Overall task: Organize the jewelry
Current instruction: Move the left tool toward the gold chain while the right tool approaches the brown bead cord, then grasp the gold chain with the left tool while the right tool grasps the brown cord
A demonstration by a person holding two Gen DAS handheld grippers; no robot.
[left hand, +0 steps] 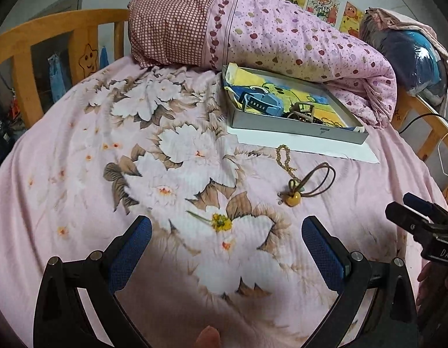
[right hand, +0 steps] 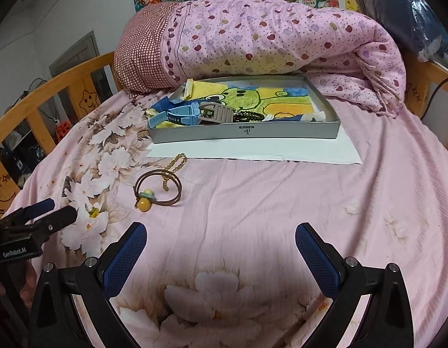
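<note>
A shallow grey box (left hand: 296, 132) (right hand: 244, 136) lined with a cartoon drawing sits on white paper on the bed. Inside it lie a blue watch (left hand: 260, 103) (right hand: 177, 114), a grey watch (right hand: 216, 113), dark beads (right hand: 248, 116) and a thin ring (right hand: 282, 114). In front of the box, on the sheet, lie a gold chain (left hand: 284, 159) (right hand: 174, 165) and a brown cord bracelet with a yellow bead (left hand: 295, 198) (right hand: 144, 203). My left gripper (left hand: 227, 232) hovers open, near the cord bracelet's left side. My right gripper (right hand: 221, 237) is open too, empty, with the bracelet ahead to its left.
A rolled pink quilt (left hand: 282, 37) (right hand: 267, 37) lies behind the box. Wooden bed rails (left hand: 35, 43) (right hand: 50, 95) run along the left and right. The floral pink sheet (left hand: 166, 159) spreads in front. Each gripper shows at the edge of the other's view.
</note>
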